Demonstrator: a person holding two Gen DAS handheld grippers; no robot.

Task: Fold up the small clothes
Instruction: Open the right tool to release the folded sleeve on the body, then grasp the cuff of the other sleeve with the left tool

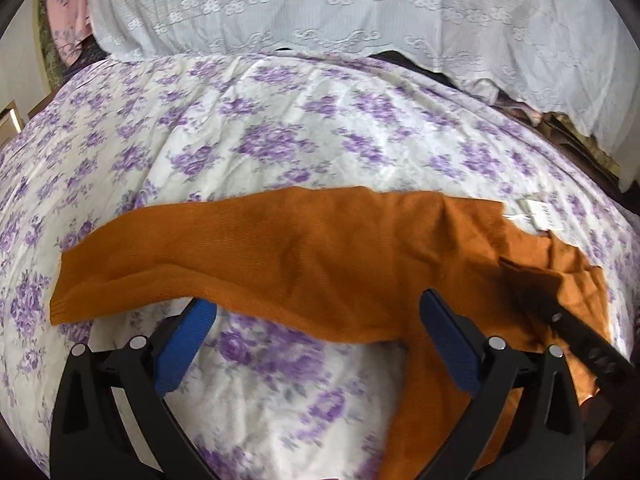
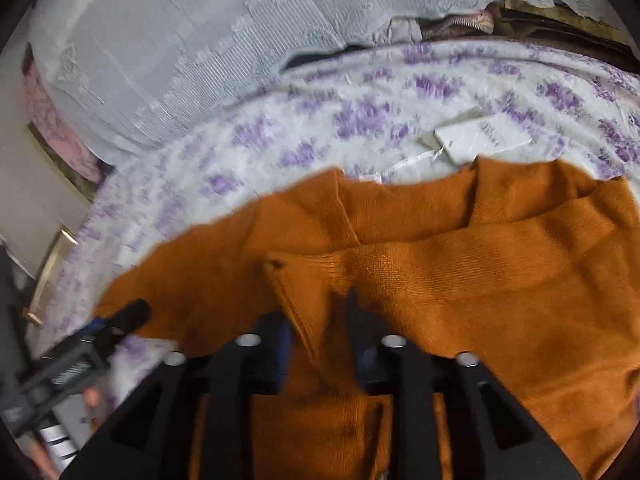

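I am folding an orange sweater [image 1: 320, 256] on the bed [image 1: 280, 128]. It lies across the flowery sheet, with one long sleeve [image 1: 140, 264] stretched out to the left. My left gripper [image 1: 316, 340] is wide and holds nothing. It hangs just over the near edge of the sweater, I think so it can grab there next. My right gripper [image 2: 320, 320] is narrow and pinches a fold of the sweater on the right side, so I can lift it over. A white paper tag [image 2: 484, 138] lies on the sheet just past the sweater's far edge.
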